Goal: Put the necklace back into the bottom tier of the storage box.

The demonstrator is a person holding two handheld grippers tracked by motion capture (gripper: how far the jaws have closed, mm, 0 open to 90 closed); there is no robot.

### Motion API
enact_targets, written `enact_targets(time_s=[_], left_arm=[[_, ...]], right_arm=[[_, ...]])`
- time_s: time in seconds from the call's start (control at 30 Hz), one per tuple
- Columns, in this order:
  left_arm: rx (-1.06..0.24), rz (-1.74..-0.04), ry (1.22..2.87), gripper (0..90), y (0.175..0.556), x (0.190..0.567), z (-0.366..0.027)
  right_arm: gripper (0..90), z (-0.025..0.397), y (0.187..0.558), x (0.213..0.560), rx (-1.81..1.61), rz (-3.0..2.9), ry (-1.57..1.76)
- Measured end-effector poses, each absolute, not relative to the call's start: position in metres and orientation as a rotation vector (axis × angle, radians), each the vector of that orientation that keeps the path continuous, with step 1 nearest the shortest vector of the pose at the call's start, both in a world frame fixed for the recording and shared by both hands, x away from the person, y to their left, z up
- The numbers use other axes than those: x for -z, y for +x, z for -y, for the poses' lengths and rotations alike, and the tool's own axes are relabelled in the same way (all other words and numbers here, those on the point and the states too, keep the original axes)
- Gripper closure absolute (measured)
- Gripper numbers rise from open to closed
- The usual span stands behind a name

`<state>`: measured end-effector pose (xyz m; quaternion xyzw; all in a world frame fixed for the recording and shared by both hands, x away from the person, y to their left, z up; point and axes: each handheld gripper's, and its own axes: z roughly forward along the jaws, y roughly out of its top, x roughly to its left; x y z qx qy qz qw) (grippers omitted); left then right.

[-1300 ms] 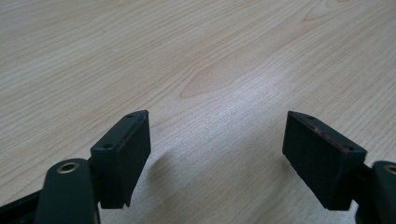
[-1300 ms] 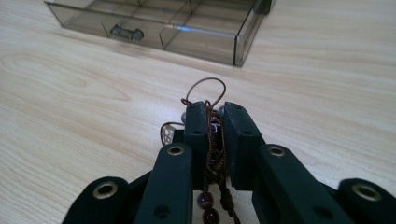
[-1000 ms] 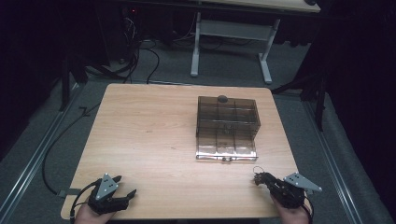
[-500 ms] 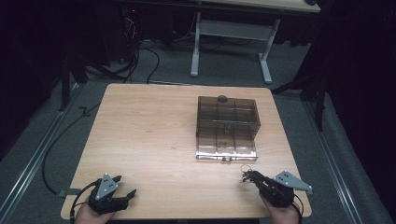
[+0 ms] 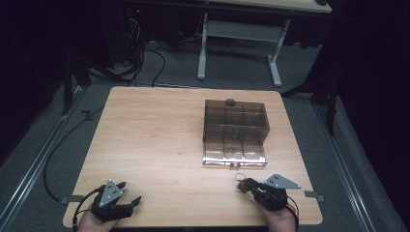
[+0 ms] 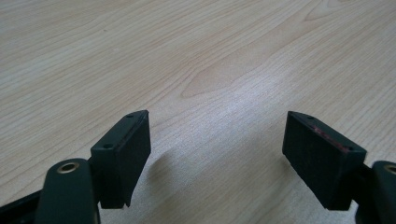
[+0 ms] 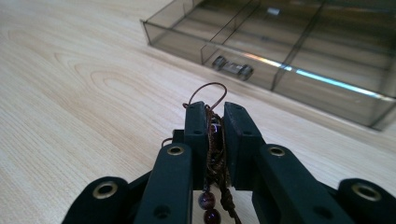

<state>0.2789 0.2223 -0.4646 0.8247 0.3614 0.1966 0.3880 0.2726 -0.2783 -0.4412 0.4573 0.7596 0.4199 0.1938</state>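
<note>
The right claw (image 7: 215, 122) has its jaws pressed together on a beaded bracelet (image 7: 214, 154), pinching it flat between the pads so that the thin brown cord loops out above the tips and a few dark reddish-purple beads hang below the grip. Held this way the string cannot slip or tangle, and the claw points toward the smoke-tinted plastic organizer box (image 5: 235, 130), which suggests the bracelet is meant for one of its compartments. In the high view the right claw (image 5: 247, 185) sits low over the near edge of the tabletop (image 5: 154, 140), just in front of the box, with the bracelet (image 5: 241, 182) a small dark knot at its tip. The box lies open, its shallow tray divided by thin walls into several cells, and a small clear latch (image 7: 232, 67) faces the claw on the near wall; the cells look empty from here, though the tint makes that hard to confirm. A small dark round thing (image 5: 230, 102) rests at the far rim of the box. The left claw (image 6: 217, 156) is spread wide over bare wood, holding nothing, and in the high view the left claw (image 5: 129, 193) is parked at the near left corner, well apart from the box, probably kept out of the way until needed.
</note>
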Motion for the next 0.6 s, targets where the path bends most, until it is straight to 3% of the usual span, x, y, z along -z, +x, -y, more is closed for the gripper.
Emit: enact_targets(time_s=[0.47, 0.6], left_arm=[[-0.495, -0.915, 2.098, 23.8, 0.279, 0.465, -0.222], [-0.496, -0.915, 2.099, 23.8, 0.279, 0.465, -0.222]], right_arm=[[79.9, 0.267, 0.275, 0.454, -1.063, -2.212, 1.312], [75.0, 0.267, 0.275, 0.455, -1.067, -2.22, 1.316]])
